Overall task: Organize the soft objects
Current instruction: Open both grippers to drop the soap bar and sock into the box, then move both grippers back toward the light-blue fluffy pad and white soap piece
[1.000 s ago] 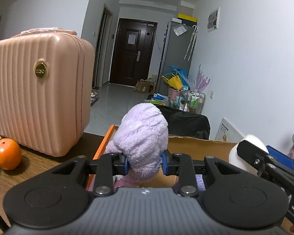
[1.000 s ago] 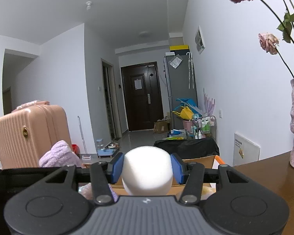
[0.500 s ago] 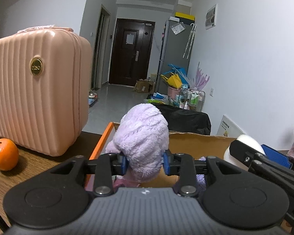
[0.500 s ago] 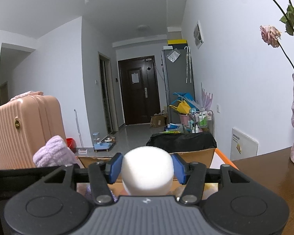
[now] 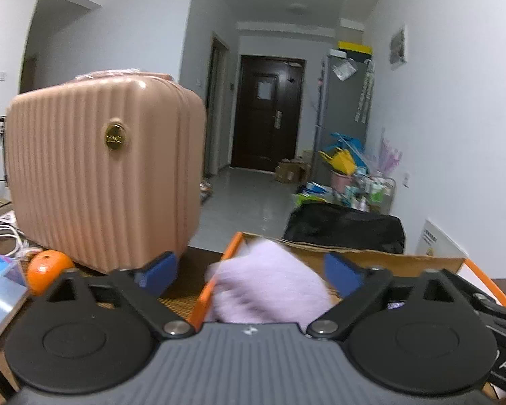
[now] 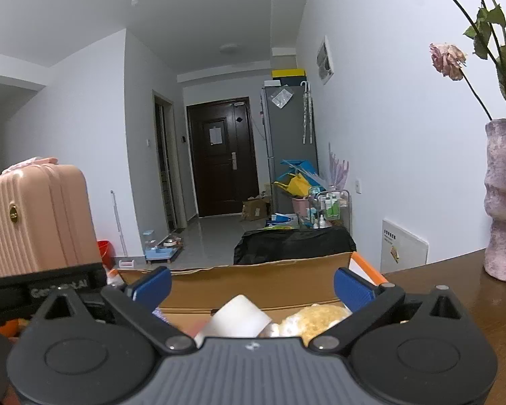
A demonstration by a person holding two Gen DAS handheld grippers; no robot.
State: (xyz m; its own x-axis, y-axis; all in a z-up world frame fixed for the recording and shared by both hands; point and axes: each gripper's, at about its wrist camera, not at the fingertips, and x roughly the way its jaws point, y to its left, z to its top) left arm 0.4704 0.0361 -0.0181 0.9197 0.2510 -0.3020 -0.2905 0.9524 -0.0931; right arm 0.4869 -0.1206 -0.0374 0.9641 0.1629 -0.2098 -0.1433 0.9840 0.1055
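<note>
My left gripper [image 5: 249,270] hangs over the near left corner of a cardboard box [image 5: 388,261] with orange flaps; its jaws are opening wide. A blurred lilac fluffy bundle [image 5: 270,290] lies between them, free of the blue pads, dropping at the box's edge. My right gripper [image 6: 253,285] is over the same cardboard box [image 6: 253,283], its jaws also opening wide. Below them a white foam cylinder [image 6: 236,317] lies tilted in the box, untouched, next to a yellow fluffy object [image 6: 317,317].
A pink ribbed suitcase [image 5: 101,175] stands on the wooden table left of the box, with an orange [image 5: 47,270], a white cable and a blue book [image 5: 0,293] in front of it. A purple vase [image 6: 504,202] with dried roses stands at the right. The left gripper's body [image 6: 44,287] shows at the left of the right wrist view.
Both grippers went from shut to wide open. The lilac bundle dropped out of the left pads toward the box; the white cylinder fell from the right pads into the box.
</note>
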